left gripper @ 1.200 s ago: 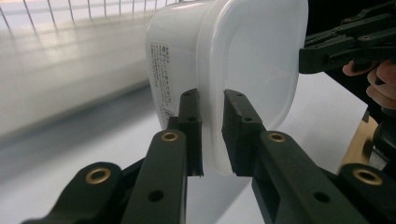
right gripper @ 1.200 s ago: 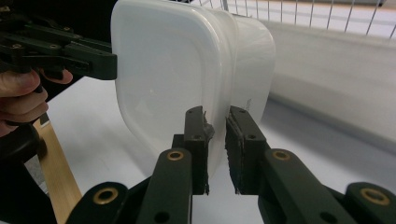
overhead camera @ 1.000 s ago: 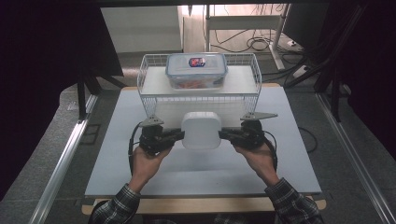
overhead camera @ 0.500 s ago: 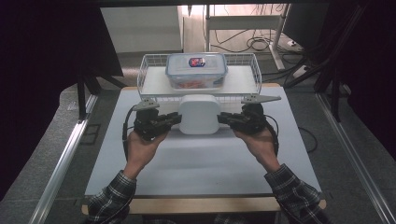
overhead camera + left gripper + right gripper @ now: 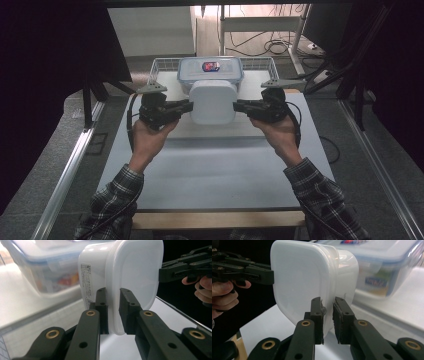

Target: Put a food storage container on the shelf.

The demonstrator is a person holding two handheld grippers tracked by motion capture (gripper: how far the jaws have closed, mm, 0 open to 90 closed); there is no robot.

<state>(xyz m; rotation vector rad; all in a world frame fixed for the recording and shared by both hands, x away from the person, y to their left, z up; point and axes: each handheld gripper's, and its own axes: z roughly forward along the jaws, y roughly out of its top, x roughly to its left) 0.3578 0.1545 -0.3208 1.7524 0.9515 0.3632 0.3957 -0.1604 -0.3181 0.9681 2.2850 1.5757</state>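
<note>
A white lidded plastic container hangs in the air above the white table, held from both sides. My left gripper is shut on the rim at its left edge; in the left gripper view the jaws pinch the lid's rim. My right gripper is shut on the rim at its right edge, and the right gripper view shows its jaws clamped on the container. Behind it, a clear lidded box with a red and blue label sits in a white wire basket.
The wire basket stands on a raised white shelf at the far side of the table. Cables lie on the floor beyond it. Metal rails run along both sides of the table.
Both grippers have lifted the white container up off the table and carried it toward the basket, so it now overlaps the front of the clear box.
</note>
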